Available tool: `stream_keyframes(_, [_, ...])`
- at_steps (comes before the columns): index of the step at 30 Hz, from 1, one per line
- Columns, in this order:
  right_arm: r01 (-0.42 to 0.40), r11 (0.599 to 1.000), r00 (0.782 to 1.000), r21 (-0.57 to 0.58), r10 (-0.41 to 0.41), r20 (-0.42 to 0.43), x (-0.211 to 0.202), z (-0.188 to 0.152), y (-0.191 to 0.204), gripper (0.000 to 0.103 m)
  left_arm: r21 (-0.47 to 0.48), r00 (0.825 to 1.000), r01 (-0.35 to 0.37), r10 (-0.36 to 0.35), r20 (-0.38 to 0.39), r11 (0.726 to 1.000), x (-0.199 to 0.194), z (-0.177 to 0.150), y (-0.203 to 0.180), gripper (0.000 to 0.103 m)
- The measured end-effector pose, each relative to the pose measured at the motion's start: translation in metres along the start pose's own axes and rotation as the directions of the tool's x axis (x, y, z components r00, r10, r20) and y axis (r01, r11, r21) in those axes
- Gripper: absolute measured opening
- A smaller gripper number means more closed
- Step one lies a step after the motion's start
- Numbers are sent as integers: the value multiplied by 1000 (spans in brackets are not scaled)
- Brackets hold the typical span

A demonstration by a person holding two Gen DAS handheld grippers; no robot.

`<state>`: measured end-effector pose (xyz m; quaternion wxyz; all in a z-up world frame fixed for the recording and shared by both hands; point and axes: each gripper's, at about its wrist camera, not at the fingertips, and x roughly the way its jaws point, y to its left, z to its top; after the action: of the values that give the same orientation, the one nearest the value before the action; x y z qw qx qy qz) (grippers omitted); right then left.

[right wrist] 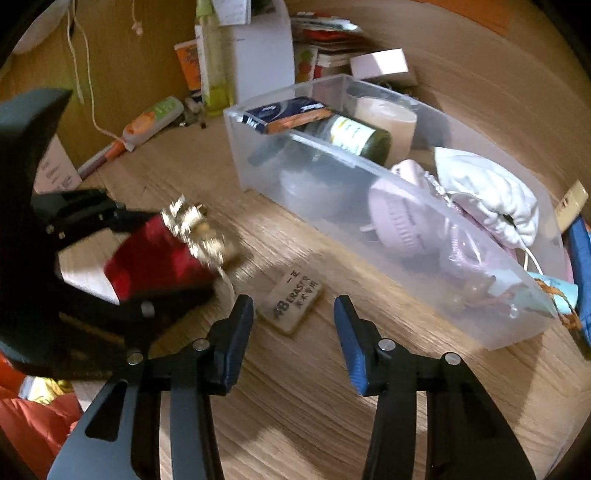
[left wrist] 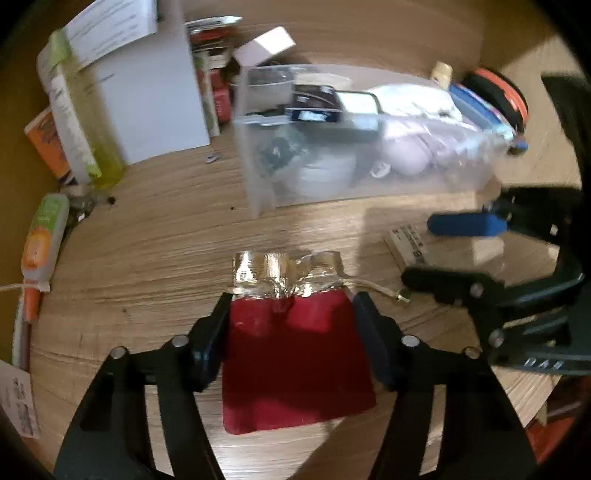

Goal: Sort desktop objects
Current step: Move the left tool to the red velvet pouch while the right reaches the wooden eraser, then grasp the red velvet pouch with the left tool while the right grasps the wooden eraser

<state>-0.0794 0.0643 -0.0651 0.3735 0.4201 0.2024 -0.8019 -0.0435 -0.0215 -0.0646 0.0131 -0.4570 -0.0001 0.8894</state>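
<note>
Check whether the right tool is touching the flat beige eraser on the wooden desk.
Apart. The right wrist view shows the right tool open, with the flat beige eraser lying beyond its fingertips and bare wood visible between them.

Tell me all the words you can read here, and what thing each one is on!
"ERAS": on the eraser lying on the desk; the characters around it are too blurred.
Blue box in the clear bin: print blurred.
Green bottle label: too small.
White papers: lines unreadable.
Red pouch in the left gripper: no words.
</note>
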Motion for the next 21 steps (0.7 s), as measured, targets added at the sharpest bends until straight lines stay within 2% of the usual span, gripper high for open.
stream_keyframes(5, [13, 1000, 1000, -27, -13, -3, 11, 5, 8, 42, -29, 999, -4, 5, 44, 1000, -12, 3, 9, 40])
stream_keyframes(7, [9, 1000, 1000, -26, -9, 3, 12, 6, 8, 37, -41, 999, 13, -11, 49, 999, -16, 3, 12, 33])
stream_keyframes(10, [-14, 1000, 1000, -13, 14, 2, 12, 6, 5, 22, -56, 999, 17, -15, 52, 998, -16, 3, 13, 27])
stream_keyframes(16, [-31, 1000, 999, 2, 31, 15, 7, 2, 3, 22, -77, 998, 28, -23, 66, 997, -23, 4, 18, 20])
stream_keyframes(21, [-59, 998, 997, 1, 58, 59, -6, 0, 1, 22, -84, 988, 98, -87, 128, 992, -46, 2, 19, 17])
